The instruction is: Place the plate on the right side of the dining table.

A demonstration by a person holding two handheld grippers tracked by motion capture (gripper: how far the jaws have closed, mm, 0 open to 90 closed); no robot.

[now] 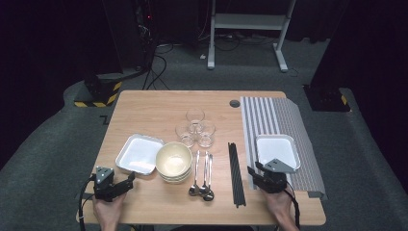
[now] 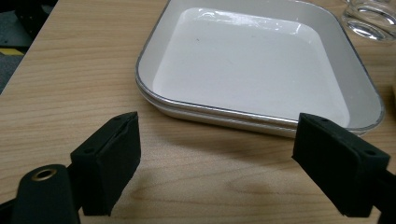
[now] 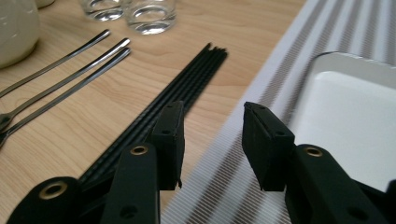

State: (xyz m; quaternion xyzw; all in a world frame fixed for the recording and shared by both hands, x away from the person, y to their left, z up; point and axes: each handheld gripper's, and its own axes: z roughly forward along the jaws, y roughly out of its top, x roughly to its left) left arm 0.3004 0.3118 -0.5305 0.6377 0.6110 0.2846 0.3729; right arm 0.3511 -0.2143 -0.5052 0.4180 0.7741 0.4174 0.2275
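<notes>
My left gripper (image 1: 129, 179) (image 2: 219, 135) rests low at the table's front left with its jaws wide open and nothing between them. Just beyond it lies a white square plate (image 1: 139, 154) (image 2: 252, 70), which looks like two stacked. My right gripper (image 1: 255, 169) (image 3: 212, 121) hovers at the front right over the left edge of a grey striped placemat (image 1: 284, 120) (image 3: 233, 154). Its jaws stand partly open and empty. A second white plate (image 1: 276, 149) (image 3: 350, 112) sits on the mat to its right. Black chopsticks (image 1: 235, 173) (image 3: 182, 93) lie just to its left.
Stacked cream bowls (image 1: 173, 160) (image 3: 16, 28) stand beside the left plate. Three spoons (image 1: 202, 173) (image 3: 70, 79) lie side by side in front of three clear glasses (image 1: 195, 127) (image 3: 149, 14). Bare wood runs along the far part of the table (image 1: 154, 103).
</notes>
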